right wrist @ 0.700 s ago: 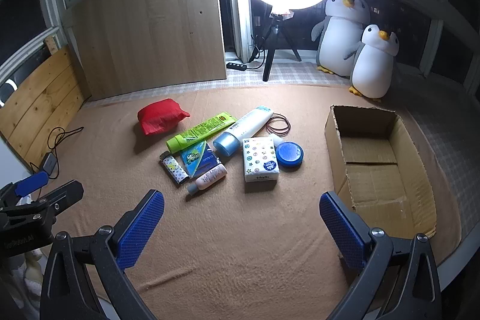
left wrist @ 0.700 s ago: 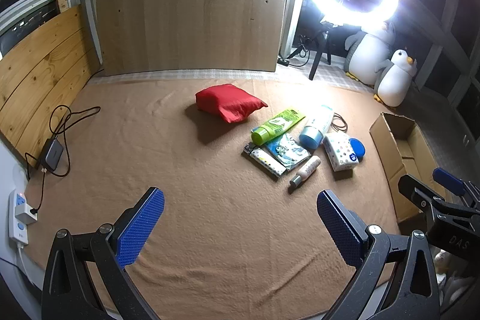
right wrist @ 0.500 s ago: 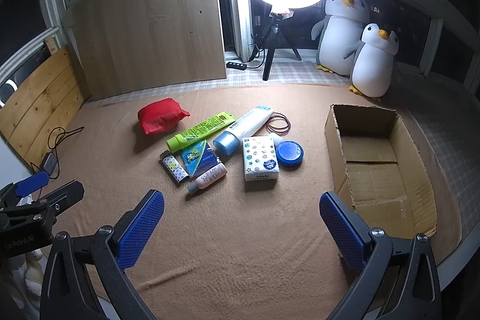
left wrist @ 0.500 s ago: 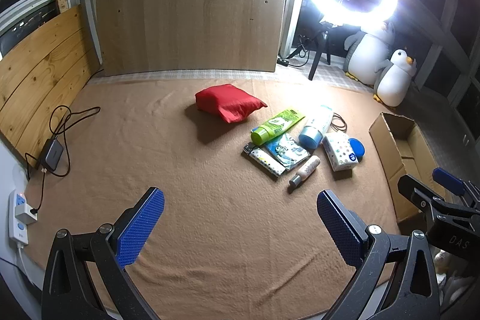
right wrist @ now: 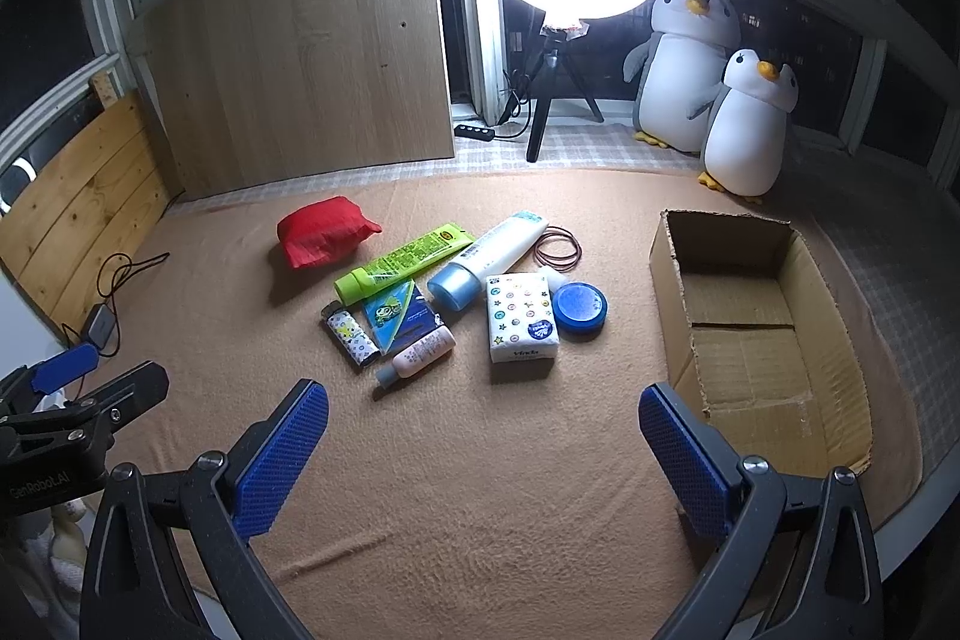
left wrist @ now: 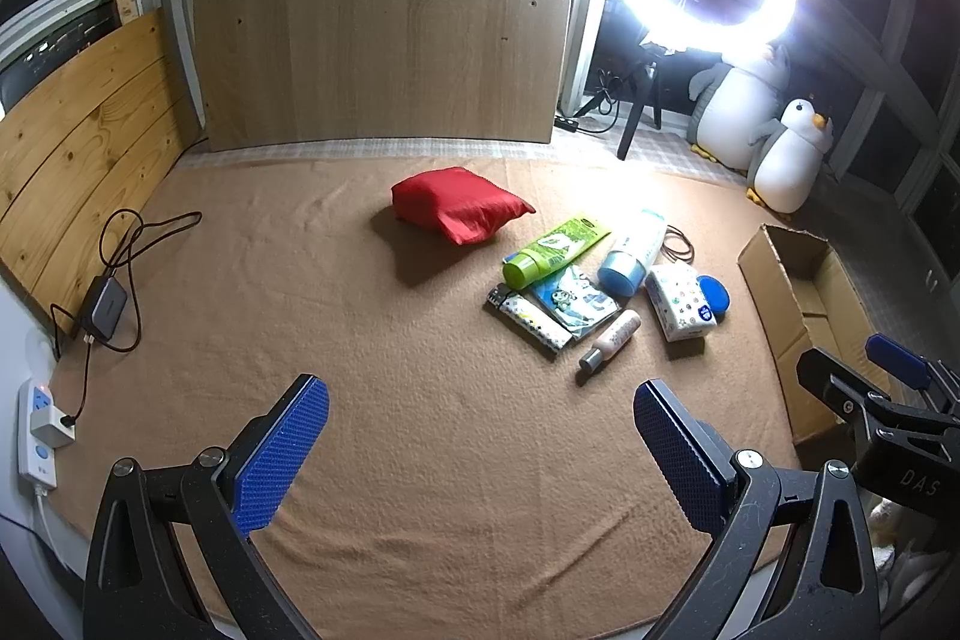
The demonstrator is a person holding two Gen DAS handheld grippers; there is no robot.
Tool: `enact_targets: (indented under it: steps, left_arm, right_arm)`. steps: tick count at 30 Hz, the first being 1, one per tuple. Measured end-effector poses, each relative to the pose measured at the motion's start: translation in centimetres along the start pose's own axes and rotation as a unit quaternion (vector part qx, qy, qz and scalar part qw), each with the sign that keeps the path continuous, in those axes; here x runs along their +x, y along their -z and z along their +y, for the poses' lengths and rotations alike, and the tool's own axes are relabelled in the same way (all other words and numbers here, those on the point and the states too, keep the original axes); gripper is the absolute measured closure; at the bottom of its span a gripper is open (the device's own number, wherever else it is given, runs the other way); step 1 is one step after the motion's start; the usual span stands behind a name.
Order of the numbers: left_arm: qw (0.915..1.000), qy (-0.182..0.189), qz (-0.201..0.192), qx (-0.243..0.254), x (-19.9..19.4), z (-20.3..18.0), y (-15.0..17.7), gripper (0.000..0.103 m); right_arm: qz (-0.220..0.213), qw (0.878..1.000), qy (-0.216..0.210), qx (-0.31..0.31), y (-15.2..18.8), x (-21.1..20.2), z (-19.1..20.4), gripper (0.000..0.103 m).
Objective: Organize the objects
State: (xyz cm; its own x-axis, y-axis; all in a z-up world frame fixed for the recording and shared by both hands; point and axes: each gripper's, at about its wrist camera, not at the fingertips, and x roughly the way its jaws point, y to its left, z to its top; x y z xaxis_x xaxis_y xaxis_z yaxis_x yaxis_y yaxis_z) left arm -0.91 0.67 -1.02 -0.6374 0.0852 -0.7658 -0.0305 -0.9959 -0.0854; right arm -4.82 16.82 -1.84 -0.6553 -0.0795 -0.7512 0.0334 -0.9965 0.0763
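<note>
Near the middle of the brown blanket point(right wrist: 480, 460) lies a cluster: red pouch point(right wrist: 324, 230), green tube point(right wrist: 402, 260), white bottle with a blue cap point(right wrist: 489, 259), lighter point(right wrist: 351, 334), small pink bottle point(right wrist: 420, 353), tissue pack point(right wrist: 521, 316) and blue tin point(right wrist: 579, 308). An open cardboard box point(right wrist: 750, 340) sits toward the blanket's right edge. Nothing blocks the way. Both the left hand-held gripper point(left wrist: 480, 424) and the right hand-held gripper point(right wrist: 483, 424) hover on the near side of the cluster, jaws spread wide, empty.

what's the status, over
Left gripper and right gripper open, empty. Toiletries pile untouched on the blanket; box empty. Nothing in the way.
</note>
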Motion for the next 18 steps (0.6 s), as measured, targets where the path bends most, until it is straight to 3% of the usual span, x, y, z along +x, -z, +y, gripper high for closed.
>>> enact_targets:
  steps: [18]
  left_arm:
    - [1.0,-0.006,0.001,-0.004,0.33,-0.46,-0.09,0.0]
  right_arm:
    - [0.004,1.0,-0.003,0.0,-0.07,0.28,0.16,0.001]
